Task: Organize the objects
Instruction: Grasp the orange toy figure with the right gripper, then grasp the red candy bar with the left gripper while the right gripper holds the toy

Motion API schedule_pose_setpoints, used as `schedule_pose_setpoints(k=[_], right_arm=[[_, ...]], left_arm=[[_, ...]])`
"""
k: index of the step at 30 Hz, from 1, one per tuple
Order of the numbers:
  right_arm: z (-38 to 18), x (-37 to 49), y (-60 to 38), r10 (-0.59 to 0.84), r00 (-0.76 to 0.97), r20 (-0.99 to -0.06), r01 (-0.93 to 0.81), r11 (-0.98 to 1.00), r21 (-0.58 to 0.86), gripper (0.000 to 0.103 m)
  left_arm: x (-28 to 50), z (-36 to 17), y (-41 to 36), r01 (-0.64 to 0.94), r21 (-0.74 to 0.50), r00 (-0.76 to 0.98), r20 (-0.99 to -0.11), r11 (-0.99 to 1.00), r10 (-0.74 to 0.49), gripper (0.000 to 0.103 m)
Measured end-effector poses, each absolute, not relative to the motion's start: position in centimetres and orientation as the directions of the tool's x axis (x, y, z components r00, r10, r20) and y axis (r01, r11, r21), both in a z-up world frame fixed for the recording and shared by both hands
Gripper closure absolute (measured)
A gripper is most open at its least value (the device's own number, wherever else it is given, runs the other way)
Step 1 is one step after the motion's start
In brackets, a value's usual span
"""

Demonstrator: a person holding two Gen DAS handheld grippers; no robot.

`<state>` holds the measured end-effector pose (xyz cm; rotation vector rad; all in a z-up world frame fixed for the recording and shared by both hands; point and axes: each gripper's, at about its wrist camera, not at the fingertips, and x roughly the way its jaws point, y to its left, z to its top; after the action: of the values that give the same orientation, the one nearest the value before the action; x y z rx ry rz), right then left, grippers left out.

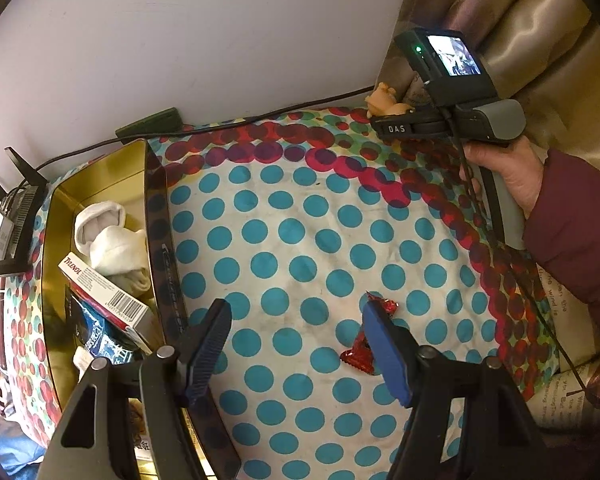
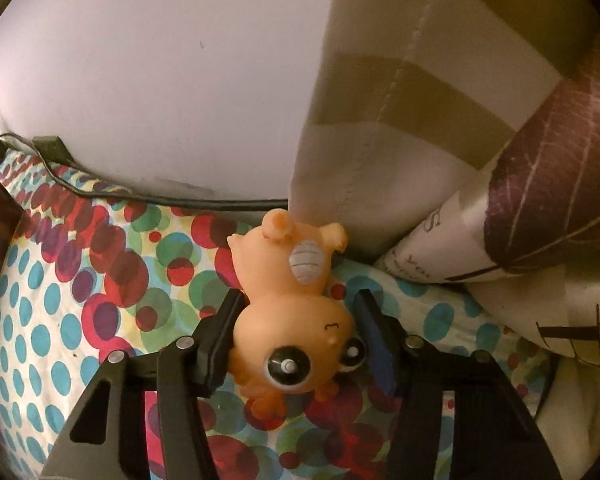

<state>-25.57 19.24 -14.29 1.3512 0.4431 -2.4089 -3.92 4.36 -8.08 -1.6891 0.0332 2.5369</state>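
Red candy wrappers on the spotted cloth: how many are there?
1. The red candy wrapper lies on the spotted cloth, partly behind one finger of the left tool. Others may be hidden inside the gold box.

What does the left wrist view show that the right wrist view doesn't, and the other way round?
Left wrist only: the gold tin holding socks and a Tylenol box, a red wrapper by the open left gripper, and the hand carrying the other tool. Right wrist only: the right gripper around the orange toy, its left pad touching, a gap visible at the right pad, and the leaf-print pillow. Both: the dotted cloth, the toy, the cable and the curtain.
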Motion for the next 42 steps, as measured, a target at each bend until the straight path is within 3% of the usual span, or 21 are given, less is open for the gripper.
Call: schedule_pose_setpoints(k=[17,27,42], right_arm=[[-10.7,-19.8,22.9,-0.218,-0.523,-0.824,0.401,-0.916,-0.012,0.051],[-7.3,-14.7,26.1,-0.289,-0.552,-0.782,0.351,-0.931,0.096,0.051],[-9.7,-9.2,29.2,-0.248,-0.525,-0.814,0.214,-0.964,0.156,0.051]], left_arm=[[-3.7,-8.7,4.6,-0.135,-0.122,-0.369,-0.915,-0.983,0.165,0.033],[-2.5,-10.3,5.8,-0.221,-0.101,-0.324,-0.930,-0.970,0.171,0.033],[-3.8,-12.9,8.8,-0.333,-0.116,-0.236,-0.951,-0.936,0.202,0.033]])
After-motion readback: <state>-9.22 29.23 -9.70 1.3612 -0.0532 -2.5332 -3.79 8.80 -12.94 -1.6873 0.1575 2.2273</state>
